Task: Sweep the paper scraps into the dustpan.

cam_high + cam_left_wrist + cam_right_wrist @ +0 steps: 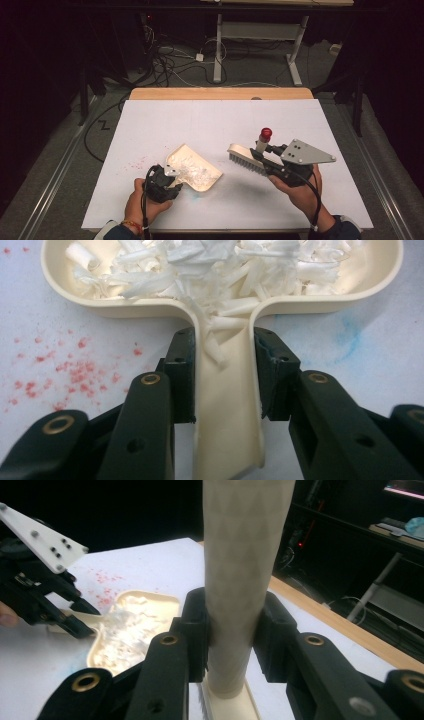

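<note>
I am holding the dustpan (pixel 227 405) by its handle in my left gripper (pixel 225 375); the jaws are pressing on both sides of the handle, closed as far as it lets them. Just ahead of that gripper the pan is lying on the white worktop (pixel 50 325), and white shreds (pixel 215 267) are filling its tray and spilling a little way down the handle. Red specks (pixel 75 372) are dotting the worktop to the left of those jaws, and a faint blue smear (pixel 350 335) is sitting to their right.

My right gripper (pixel 232 630) is clamping the brush (pixel 240 580) by its pale handle, which is standing up between the jaws. In the high view the brush's bristles (pixel 246 164) are hanging above the worktop, just left of this gripper, and a red knob (pixel 265 133) is capping the handle. The pan is lying well to the brush's left, apart from it. Beyond both grippers the worktop's wooden edge (pixel 220 93) is showing.
</note>
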Demonstrator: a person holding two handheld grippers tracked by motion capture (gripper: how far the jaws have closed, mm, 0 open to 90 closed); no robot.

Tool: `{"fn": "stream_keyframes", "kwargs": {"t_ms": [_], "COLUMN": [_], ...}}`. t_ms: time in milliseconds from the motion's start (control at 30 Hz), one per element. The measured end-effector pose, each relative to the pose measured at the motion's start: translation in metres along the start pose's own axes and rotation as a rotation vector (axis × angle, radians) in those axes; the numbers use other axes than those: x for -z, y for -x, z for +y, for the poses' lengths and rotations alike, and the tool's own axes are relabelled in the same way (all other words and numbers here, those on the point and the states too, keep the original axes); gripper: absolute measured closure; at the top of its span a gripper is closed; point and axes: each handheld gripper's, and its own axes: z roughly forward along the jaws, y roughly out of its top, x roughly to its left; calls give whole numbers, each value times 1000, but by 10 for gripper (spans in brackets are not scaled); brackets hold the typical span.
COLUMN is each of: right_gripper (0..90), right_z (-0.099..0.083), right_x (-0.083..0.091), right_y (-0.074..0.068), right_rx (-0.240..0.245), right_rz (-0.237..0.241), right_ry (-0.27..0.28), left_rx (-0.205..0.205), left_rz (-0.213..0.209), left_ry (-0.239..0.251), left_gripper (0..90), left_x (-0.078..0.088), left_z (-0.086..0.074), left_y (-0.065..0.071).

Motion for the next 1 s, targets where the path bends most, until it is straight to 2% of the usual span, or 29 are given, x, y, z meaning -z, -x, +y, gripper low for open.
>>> {"fn": "stream_keyframes", "kwargs": {"t_ms": [233, 400, 867, 1000], "right_gripper": [710, 710, 709, 709], "right_z": [-7, -13, -31, -36], "right_x": [17, 27, 62, 70], "right_y": [16, 23, 37, 39], "right_rx": [-22, -20, -53, -53], "right_rz": [-36, -48, -42, -34], "right_ry": [-9, -37, -68, -91], "left_rx": [0, -2, 19, 25], "left_rz": [-4, -4, 0, 8], "left_ry": [-1, 1, 8, 14], "left_gripper": [630, 630, 629, 629], "left_x": [-1, 0, 1, 3], "left_z": [0, -2, -4, -5], "left_y": [-4, -5, -7, -9]}}
